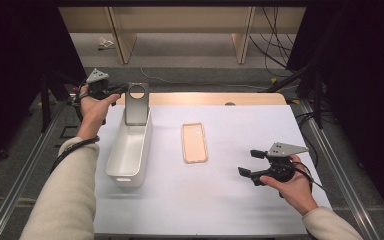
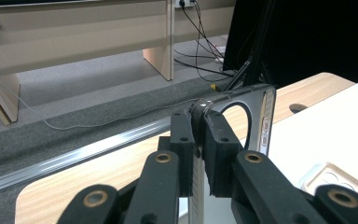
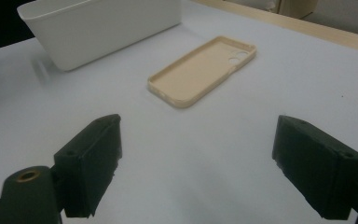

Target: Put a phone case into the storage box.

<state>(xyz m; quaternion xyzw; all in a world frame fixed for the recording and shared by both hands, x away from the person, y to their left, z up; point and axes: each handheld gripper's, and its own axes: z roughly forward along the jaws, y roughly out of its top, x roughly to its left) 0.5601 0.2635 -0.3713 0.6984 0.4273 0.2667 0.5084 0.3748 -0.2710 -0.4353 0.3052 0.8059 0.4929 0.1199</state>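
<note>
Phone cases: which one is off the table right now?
The dark case, clamped upright in the left gripper above the far end of the white bin. The beige case lies flat on the table, untouched.

Item held in my left gripper (image 2: 199,154): one dark grey phone case (image 1: 137,102), glossy, with a large round cut-out near its top edge and a row of small side openings. Pose: upright, standing on end, its flat face towards me, pinched at one upper corner between my jaws. Location: over the far end of the white bin (image 1: 125,170), its lower edge down between the bin's walls; whether it touches the bin's floor I cannot tell.
</note>
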